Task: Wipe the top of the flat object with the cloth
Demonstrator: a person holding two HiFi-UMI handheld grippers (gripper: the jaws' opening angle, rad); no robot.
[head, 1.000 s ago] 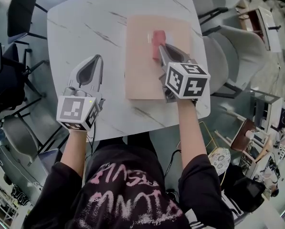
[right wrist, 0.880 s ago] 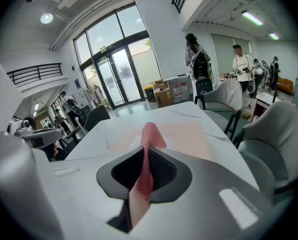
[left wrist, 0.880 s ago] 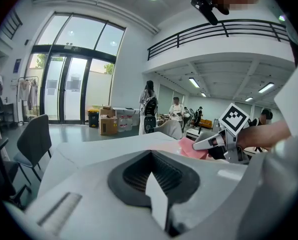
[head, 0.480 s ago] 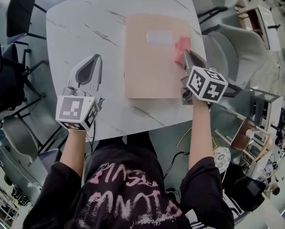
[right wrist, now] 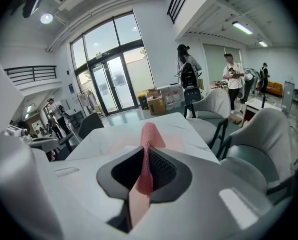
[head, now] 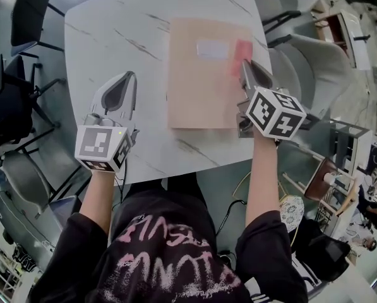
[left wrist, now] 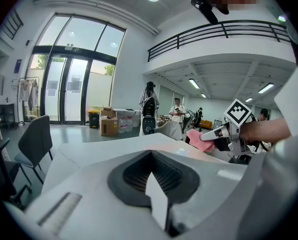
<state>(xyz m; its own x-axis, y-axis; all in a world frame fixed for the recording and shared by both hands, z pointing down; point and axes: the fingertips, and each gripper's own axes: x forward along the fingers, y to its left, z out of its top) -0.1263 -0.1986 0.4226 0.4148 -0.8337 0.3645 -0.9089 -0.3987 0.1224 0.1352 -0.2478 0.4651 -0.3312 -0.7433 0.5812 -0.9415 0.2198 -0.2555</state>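
Right tool (head: 247,69) pinches the pink cloth (head: 243,50) between its jaws, at the upper right of the head view. The cloth touches the right edge of the tan flat object (head: 201,87), which lies on the white table (head: 112,36). Left tool (head: 126,81) rests on the table at the left, pressed together and empty, apart from the object. To wipe well, I think the cloth must press flat, with overlapping strokes toward the left edge, and not too hard, or the object may slide.
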